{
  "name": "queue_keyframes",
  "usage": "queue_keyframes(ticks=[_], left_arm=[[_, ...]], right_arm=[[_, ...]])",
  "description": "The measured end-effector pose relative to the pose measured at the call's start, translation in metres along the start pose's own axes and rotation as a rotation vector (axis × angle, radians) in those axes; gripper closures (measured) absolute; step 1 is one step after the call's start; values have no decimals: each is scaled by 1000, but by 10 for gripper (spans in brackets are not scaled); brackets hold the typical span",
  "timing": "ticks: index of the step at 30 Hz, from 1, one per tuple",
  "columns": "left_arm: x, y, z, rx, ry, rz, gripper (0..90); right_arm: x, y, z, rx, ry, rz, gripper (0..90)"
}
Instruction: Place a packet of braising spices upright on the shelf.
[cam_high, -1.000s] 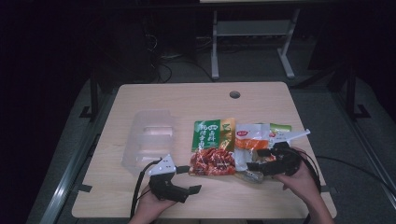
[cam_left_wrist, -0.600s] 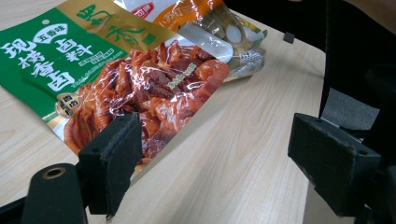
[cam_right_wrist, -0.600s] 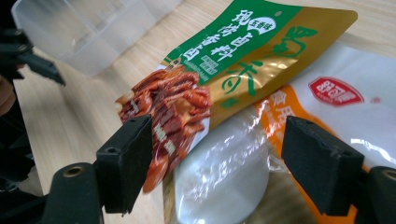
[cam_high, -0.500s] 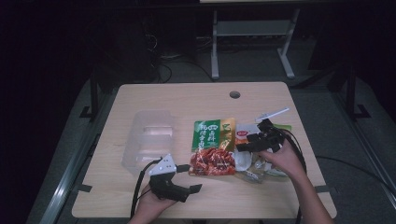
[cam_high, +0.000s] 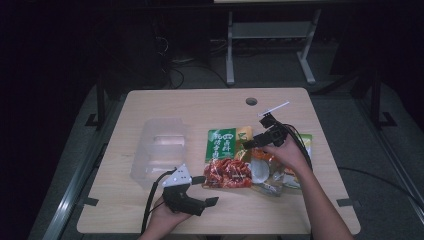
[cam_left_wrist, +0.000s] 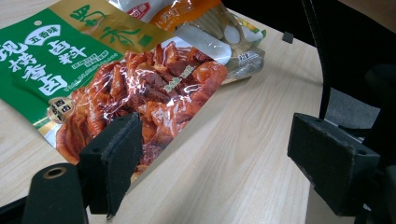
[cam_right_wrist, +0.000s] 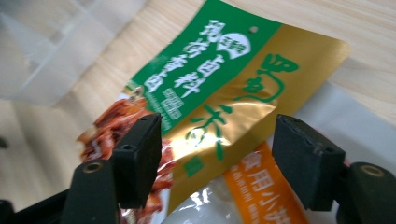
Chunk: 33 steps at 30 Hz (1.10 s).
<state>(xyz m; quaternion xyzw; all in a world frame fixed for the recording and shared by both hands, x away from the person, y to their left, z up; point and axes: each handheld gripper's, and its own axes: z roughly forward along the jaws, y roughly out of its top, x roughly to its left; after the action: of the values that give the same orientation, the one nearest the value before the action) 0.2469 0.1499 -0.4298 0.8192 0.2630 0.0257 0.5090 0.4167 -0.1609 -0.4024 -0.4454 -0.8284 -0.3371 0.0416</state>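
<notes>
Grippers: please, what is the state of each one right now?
Left gripper: open, holding nothing, low beside the green snack packet.
Right gripper: open, holding nothing, over the same packet's gold edge.

Green-and-gold snack packet, orange-and-white packet, clear box.

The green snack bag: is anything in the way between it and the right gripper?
Nothing visible is in the way. The right gripper hangs open just above the gold edge of the green snack bag, which lies on top of the orange packet, with only air between jaws and bag.
</notes>
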Motion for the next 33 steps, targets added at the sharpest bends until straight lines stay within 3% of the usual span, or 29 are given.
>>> queue_keyframes(ticks=[3,6,10,19,20,23,25,33], left_arm=[[0,0,0,-4,0,-2,178],[-1,1,0,-5,-3,-4,179],[-1,1,2,-3,-4,1,179],[-2,1,4,3,-8,-3,180],[-2,1,5,3,-9,-4,180],[-2,1,5,3,-9,-2,180],[-2,1,5,-1,-8,-7,181],[0,3,5,-2,5,-16,181]], right_arm=[[-4,3,3,1,-17,16,358],[-12,5,11,13,-31,73,398],[-19,5,17,32,-49,106,419],[-21,7,30,64,-71,123,502],[-21,7,32,74,-80,121,561],[-21,7,33,69,-75,127,600],[-20,8,32,64,-88,126,714],[-21,8,26,28,-43,129,894]])
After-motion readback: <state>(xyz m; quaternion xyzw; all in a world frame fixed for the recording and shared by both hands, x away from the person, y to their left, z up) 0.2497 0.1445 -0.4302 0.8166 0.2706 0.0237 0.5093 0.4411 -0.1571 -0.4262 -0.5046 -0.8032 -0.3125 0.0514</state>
